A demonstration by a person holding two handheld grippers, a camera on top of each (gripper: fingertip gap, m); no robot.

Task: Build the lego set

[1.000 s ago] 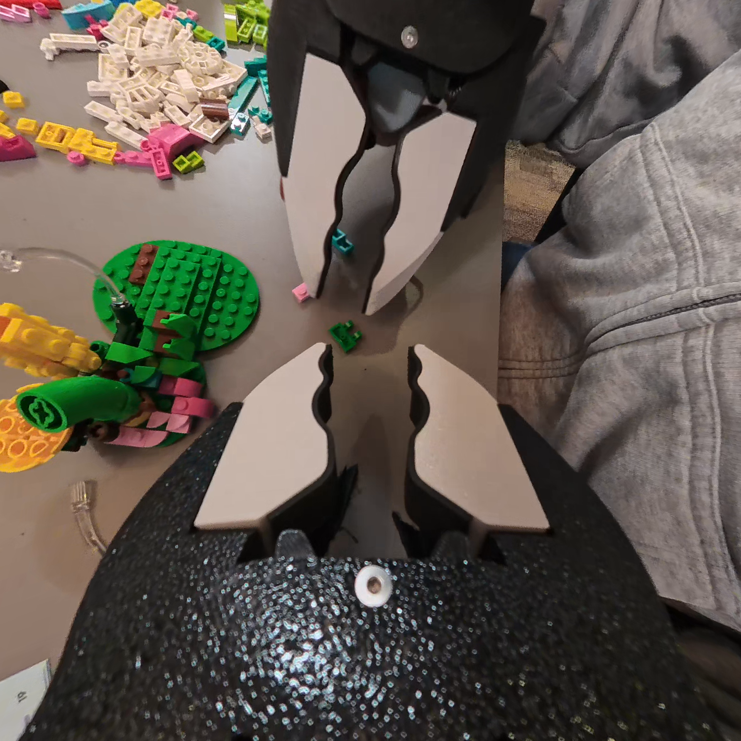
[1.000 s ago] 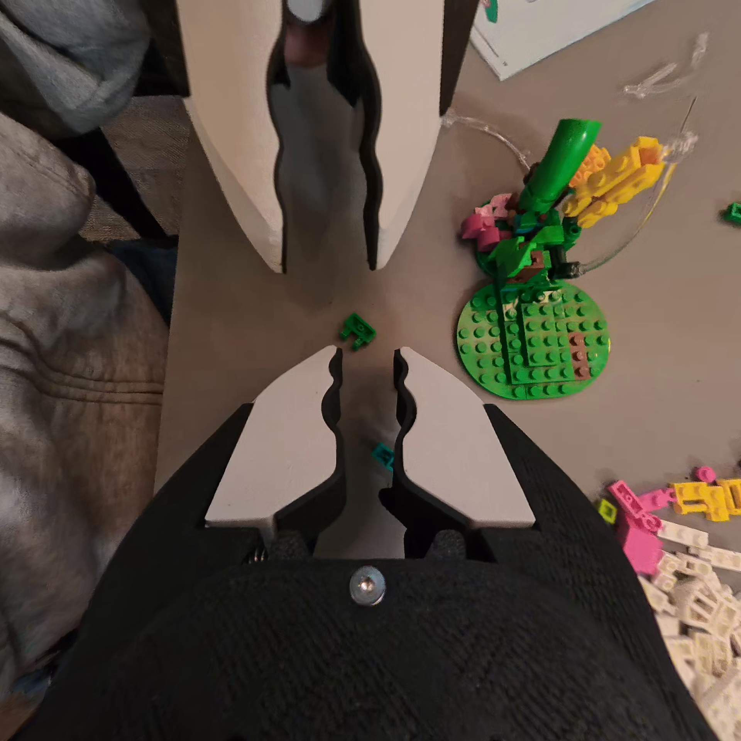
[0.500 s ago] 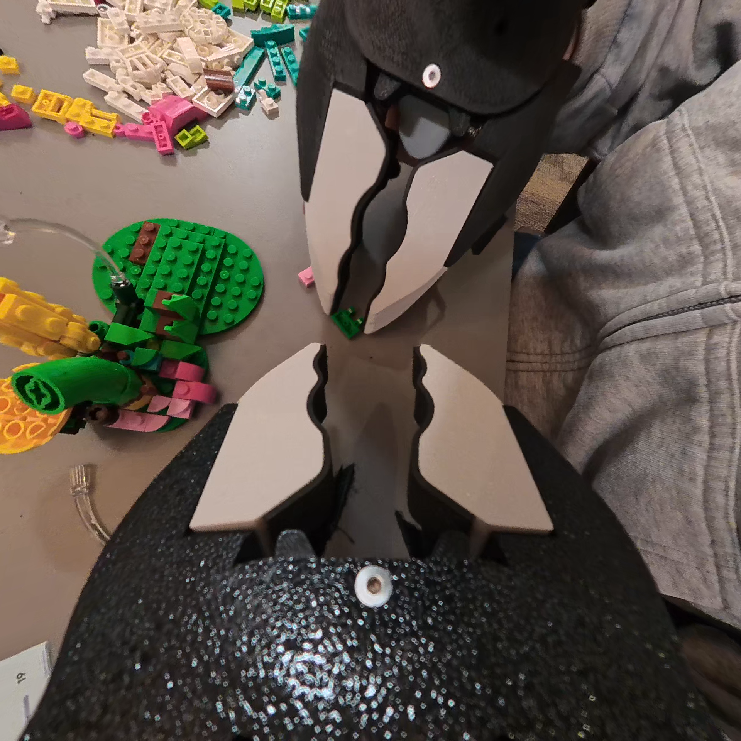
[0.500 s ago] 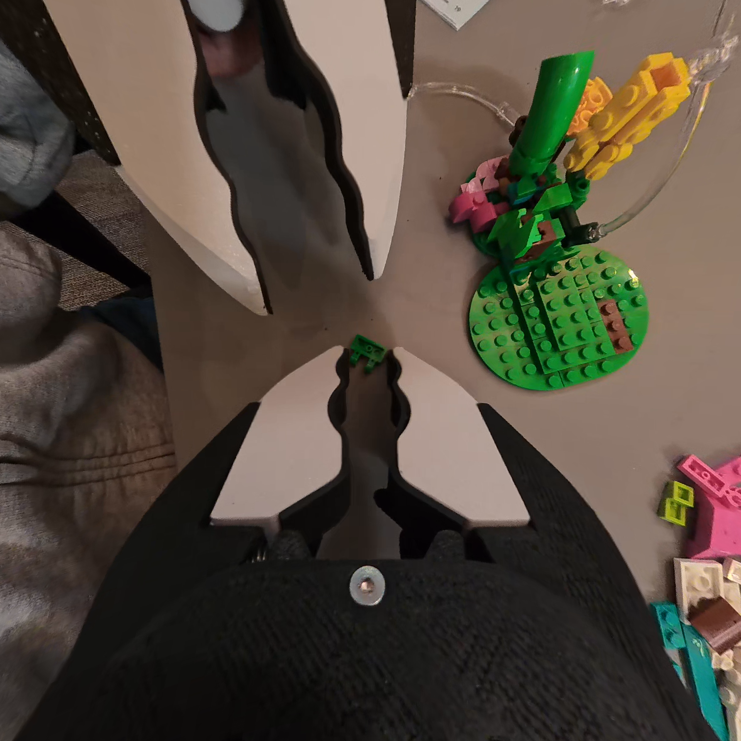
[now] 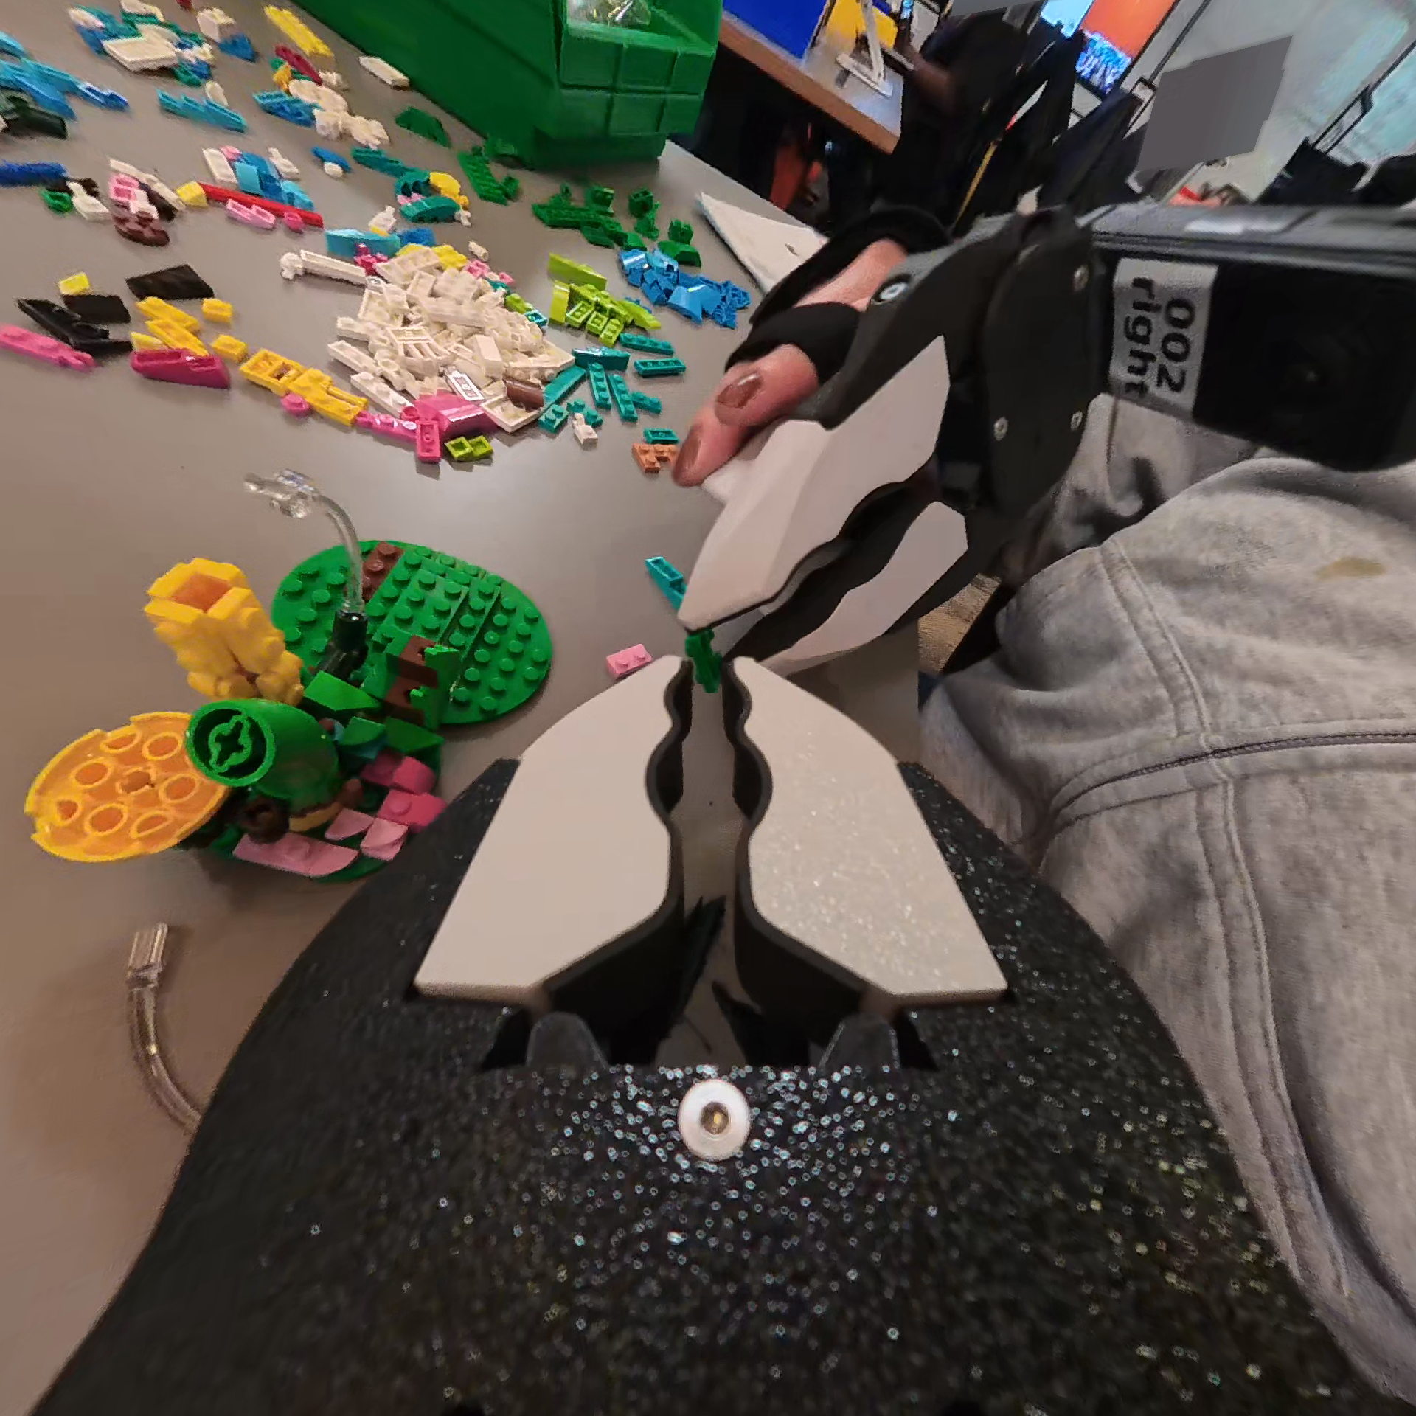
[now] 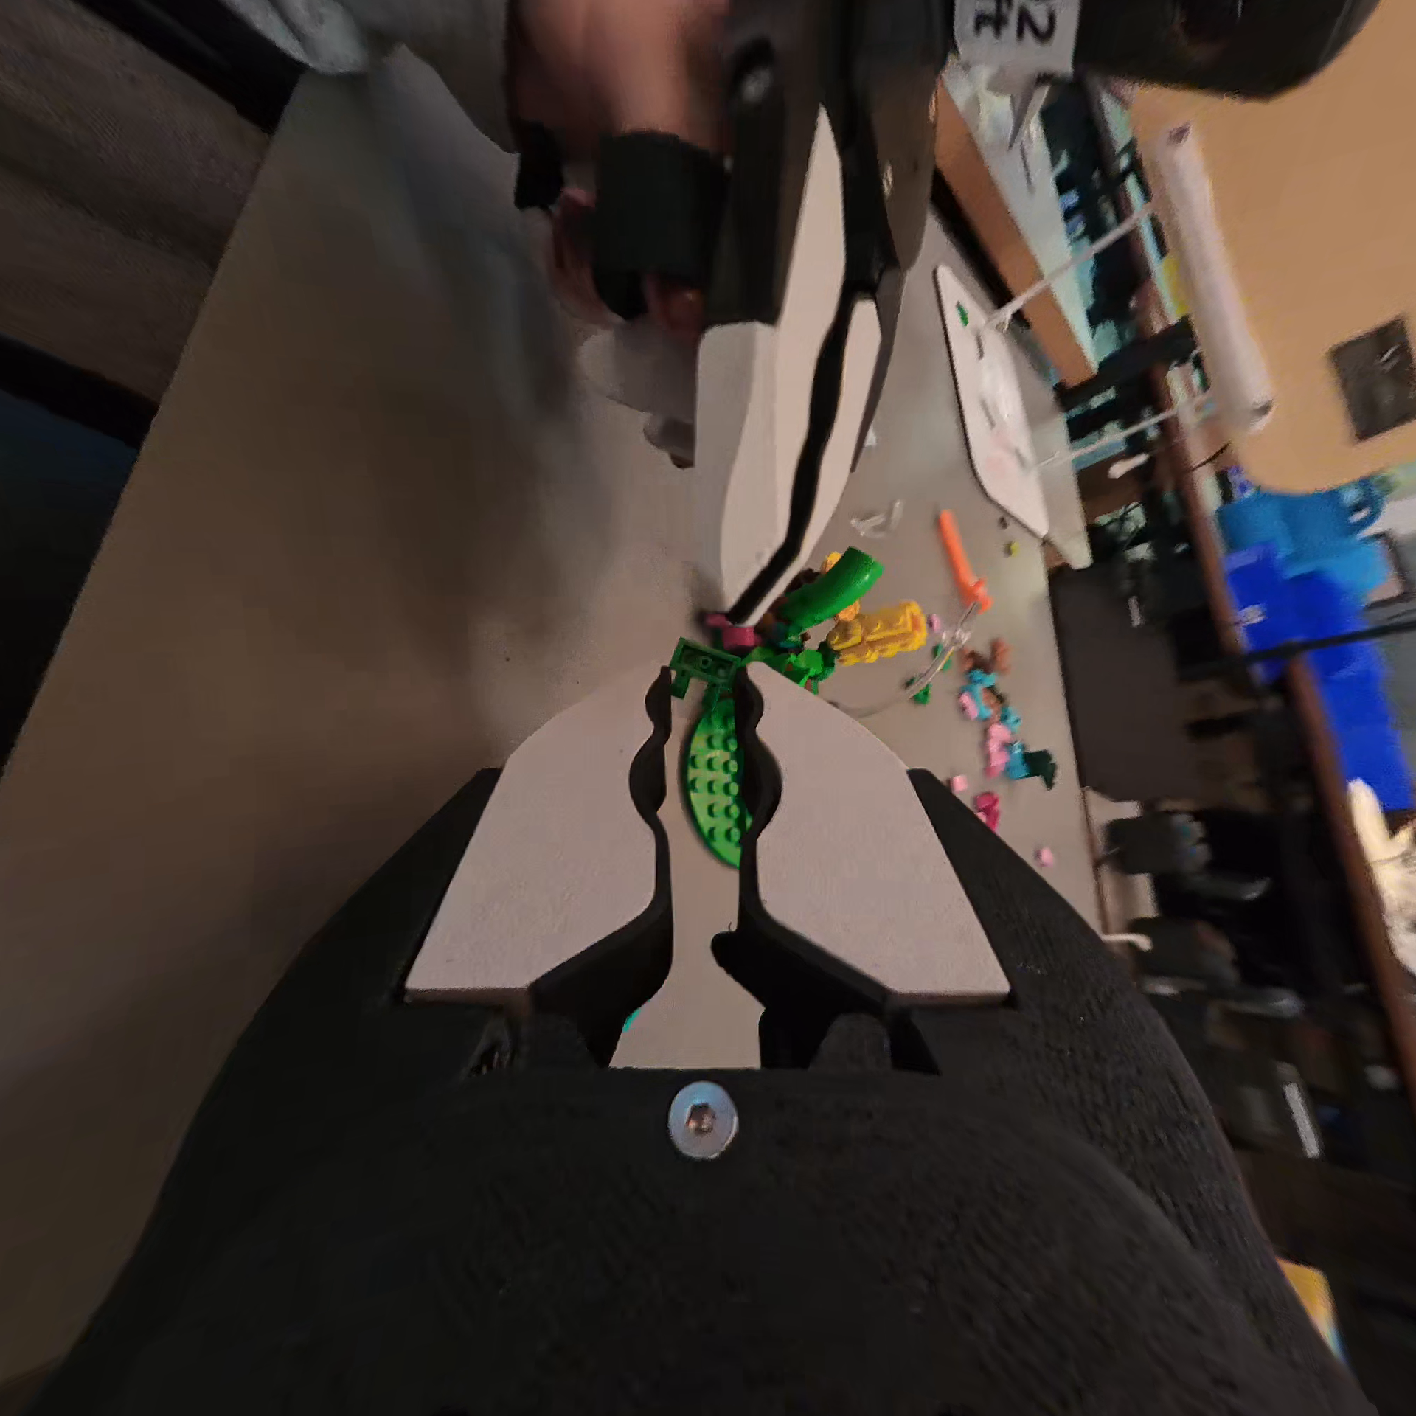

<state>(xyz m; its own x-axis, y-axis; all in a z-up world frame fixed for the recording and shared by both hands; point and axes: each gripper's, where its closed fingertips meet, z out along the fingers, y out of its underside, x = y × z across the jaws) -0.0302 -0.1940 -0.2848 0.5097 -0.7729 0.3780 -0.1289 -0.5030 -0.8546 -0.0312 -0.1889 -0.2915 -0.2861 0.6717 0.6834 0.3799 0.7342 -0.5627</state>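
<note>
Two tongs meet tip to tip above the grey tabletop (image 5: 536,490). Right gripper (image 6: 705,678) clamped on a small green plastic clip brick (image 6: 703,668); left gripper (image 5: 703,674) slightly apart, brick between its tips, contact unclear.

Left wrist view is bright and evenly lit, mostly sharp, with fisheye bending toward every edge. Right wrist view is dimmer, murky from 7 to 11 o'clock, motion-blurred at 12 and 3 o'clock, with warped edges
</note>
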